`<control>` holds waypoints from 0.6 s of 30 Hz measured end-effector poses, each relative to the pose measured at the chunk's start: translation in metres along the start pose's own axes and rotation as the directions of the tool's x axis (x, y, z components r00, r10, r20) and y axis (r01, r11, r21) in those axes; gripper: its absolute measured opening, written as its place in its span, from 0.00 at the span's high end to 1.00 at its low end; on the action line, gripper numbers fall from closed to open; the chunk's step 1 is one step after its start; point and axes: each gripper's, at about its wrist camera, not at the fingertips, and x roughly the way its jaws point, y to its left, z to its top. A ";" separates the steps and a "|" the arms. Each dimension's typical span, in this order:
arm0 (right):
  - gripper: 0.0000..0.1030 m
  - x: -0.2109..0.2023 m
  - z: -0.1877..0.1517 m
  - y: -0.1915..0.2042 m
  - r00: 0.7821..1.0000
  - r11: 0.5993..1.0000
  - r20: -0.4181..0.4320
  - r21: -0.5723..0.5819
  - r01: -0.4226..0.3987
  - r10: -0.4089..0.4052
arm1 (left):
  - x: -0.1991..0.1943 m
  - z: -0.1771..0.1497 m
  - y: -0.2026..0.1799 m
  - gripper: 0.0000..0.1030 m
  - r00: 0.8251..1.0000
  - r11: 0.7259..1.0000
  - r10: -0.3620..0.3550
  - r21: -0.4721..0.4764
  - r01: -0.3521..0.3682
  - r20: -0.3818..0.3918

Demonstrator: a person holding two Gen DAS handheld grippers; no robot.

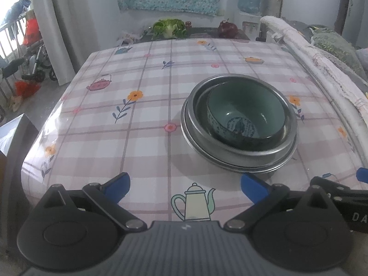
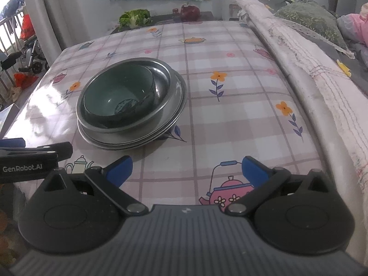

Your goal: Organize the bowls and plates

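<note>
A green ceramic bowl (image 1: 246,112) sits inside a steel bowl (image 1: 197,105), which rests on stacked steel plates (image 1: 271,166) on the checked tablecloth. The same stack shows in the right wrist view: green bowl (image 2: 115,92), steel bowl (image 2: 161,78), plates (image 2: 177,105). My left gripper (image 1: 185,187) is open and empty, near the table's front edge, below and left of the stack. My right gripper (image 2: 187,169) is open and empty, in front of and right of the stack. The right gripper's side shows in the left wrist view (image 1: 361,177); the left gripper's side shows in the right wrist view (image 2: 13,142).
The table (image 1: 138,80) has a pink plaid cloth with teapot and flower prints. A padded bed rail (image 2: 299,53) and pillows run along the right side. Greens (image 1: 169,27) and a dark red pot (image 1: 227,28) stand on a far counter. Clutter fills the floor at left.
</note>
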 end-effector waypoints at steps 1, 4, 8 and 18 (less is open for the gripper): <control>0.01 0.000 0.000 0.000 1.000 1.000 -0.003 0.000 0.000 0.000 | 0.001 0.000 0.000 0.00 1.000 1.000 0.003 0.000 -0.003 -0.003; 0.01 0.000 -0.001 0.000 1.000 1.000 -0.007 0.005 -0.001 0.001 | 0.002 0.000 -0.001 0.00 1.000 1.000 0.012 -0.001 -0.012 -0.015; 0.01 -0.001 0.000 -0.003 1.000 1.000 -0.005 0.015 -0.005 0.006 | 0.003 0.001 -0.003 0.00 1.000 1.000 0.017 0.001 -0.016 -0.027; 0.01 0.001 0.000 -0.006 1.000 1.000 -0.006 0.026 -0.005 0.005 | 0.005 0.001 -0.005 0.00 0.999 1.000 0.022 0.011 -0.021 -0.036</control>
